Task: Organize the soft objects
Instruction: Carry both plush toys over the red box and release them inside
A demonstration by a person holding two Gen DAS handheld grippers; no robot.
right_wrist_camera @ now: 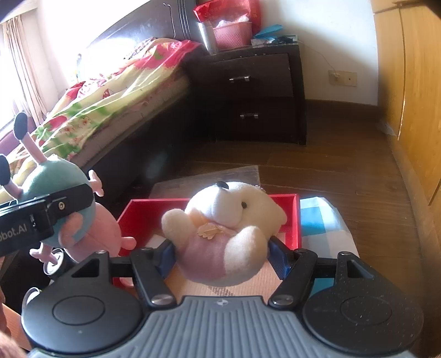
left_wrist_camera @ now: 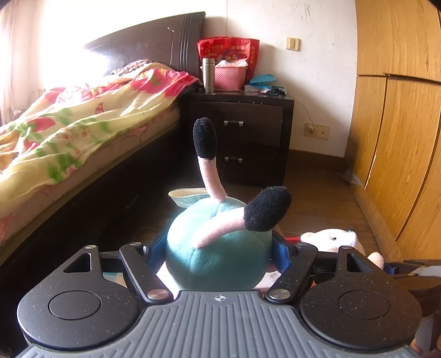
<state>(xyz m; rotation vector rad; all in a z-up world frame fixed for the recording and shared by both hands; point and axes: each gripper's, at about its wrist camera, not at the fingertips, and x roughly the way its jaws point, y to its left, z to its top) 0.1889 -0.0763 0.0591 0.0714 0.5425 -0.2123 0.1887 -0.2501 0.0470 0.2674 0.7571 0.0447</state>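
Left gripper (left_wrist_camera: pixel 219 256): clamped wide on pig (left_wrist_camera: pixel 217 247), carried clear of floor.
Right gripper (right_wrist_camera: pixel 222 254): clamped on bear (right_wrist_camera: pixel 226 234), over red box (right_wrist_camera: pixel 296 220), 12 o'clock; likely drop-off.

Teal plush toy (left_wrist_camera: pixel 217 256) lower body: hidden behind the gripper housing.
Red box (right_wrist_camera: pixel 296 220) floor: mostly covered by white plush dog (right_wrist_camera: pixel 226 234).
Red bag (right_wrist_camera: pixel 228 8): cropped at top.

Wooden floor (right_wrist_camera: pixel 317 165) carries a dark bed (right_wrist_camera: pixel 132 129) at far left, a dark nightstand (right_wrist_camera: pixel 261 91) beside it, and a red tray (right_wrist_camera: pixel 296 220) near.
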